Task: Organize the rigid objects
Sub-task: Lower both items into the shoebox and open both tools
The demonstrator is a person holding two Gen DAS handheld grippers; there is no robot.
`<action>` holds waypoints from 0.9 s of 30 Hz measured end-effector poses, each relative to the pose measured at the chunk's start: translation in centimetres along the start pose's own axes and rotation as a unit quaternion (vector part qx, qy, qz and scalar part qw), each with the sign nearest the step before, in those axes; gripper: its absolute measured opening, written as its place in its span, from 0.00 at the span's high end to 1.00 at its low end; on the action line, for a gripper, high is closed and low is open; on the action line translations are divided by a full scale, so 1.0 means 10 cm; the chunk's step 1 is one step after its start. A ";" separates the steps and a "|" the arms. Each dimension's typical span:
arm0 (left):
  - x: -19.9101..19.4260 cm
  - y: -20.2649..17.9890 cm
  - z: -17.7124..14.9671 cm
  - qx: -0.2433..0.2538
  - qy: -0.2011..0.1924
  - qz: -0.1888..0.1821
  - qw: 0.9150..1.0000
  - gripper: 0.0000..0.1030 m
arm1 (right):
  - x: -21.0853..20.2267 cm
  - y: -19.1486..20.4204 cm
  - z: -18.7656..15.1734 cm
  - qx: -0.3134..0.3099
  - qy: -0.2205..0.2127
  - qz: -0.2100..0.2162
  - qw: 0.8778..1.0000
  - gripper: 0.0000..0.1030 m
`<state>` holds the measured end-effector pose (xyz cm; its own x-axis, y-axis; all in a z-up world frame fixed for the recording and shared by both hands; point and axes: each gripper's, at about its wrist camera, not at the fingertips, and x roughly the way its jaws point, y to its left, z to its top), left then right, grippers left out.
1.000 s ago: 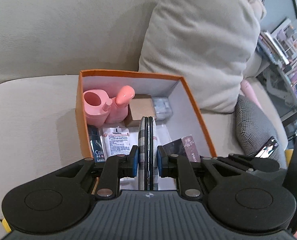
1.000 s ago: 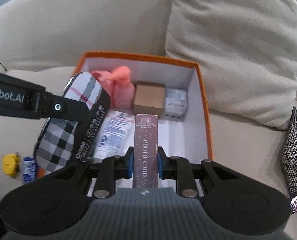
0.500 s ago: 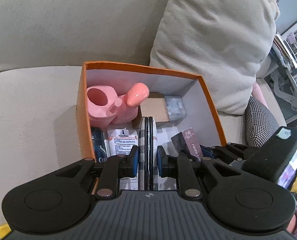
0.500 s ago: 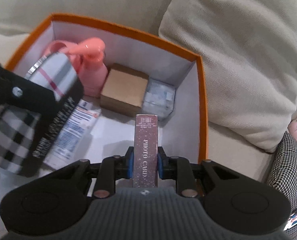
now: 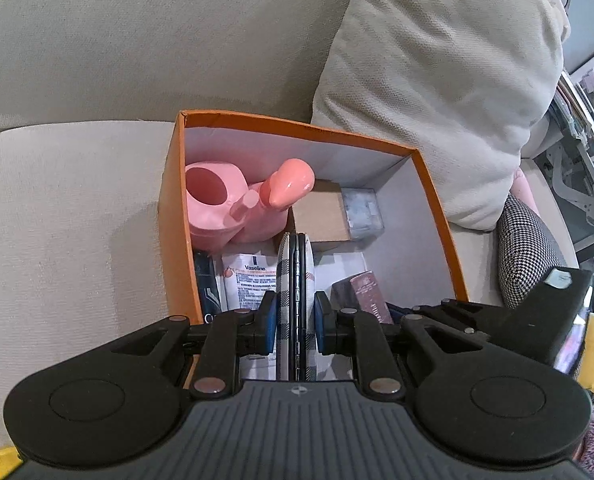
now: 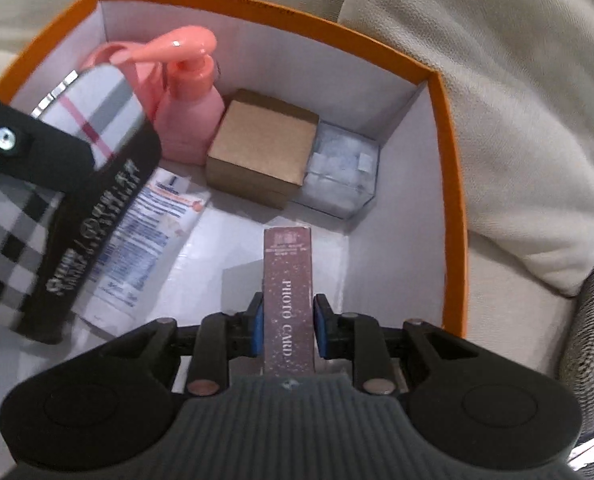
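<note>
An orange box (image 5: 297, 124) (image 6: 453, 200) sits on a beige sofa. My left gripper (image 5: 295, 316) is shut on a plaid case (image 5: 289, 272) (image 6: 93, 100), held edge-on over the box's left half. My right gripper (image 6: 288, 328) reaches into the box's right half around a maroon photo card box (image 6: 289, 280) (image 5: 371, 296). Its jaws are opening, and a sliver of gap shows at each pad. Inside lie a pink pump bottle (image 6: 189, 120), a pink cup (image 5: 209, 196), a brown carton (image 6: 263, 148), a clear box (image 6: 341, 176) and a Vaseline tube (image 6: 153, 224).
A large beige cushion (image 5: 437, 80) leans behind the box's right corner. A houndstooth cushion (image 5: 525, 256) lies to the right. A dark sachet (image 5: 207, 284) stands against the box's left wall. A small yellow object (image 5: 1, 458) lies on the seat at the near left.
Both grippers have sunk toward the box, the right one well down into it. The photo card box now stands deep inside, and the right pads have eased off its sides.
</note>
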<state>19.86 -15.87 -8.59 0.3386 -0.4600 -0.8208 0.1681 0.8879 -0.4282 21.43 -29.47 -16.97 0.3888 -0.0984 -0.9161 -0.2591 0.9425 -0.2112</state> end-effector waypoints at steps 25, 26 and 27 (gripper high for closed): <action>0.04 -0.03 0.03 -0.008 -0.005 -0.019 1.000 0.80 | -0.13 -0.01 -0.19 0.102 0.046 0.183 0.977 0.84; 0.05 -0.03 0.04 -0.011 -0.003 -0.025 1.000 0.80 | -0.10 0.00 -0.19 0.102 0.049 0.173 0.978 0.85; 0.06 -0.03 0.04 -0.014 0.000 -0.031 0.999 0.80 | -0.05 -0.01 -0.17 0.104 0.049 0.167 0.979 0.91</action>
<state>20.39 -16.44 -8.79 0.3292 -0.5139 -0.7922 0.1621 0.8572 -0.4887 19.78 -30.06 -17.10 0.2236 0.2065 -0.9526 -0.1672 0.9709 0.1713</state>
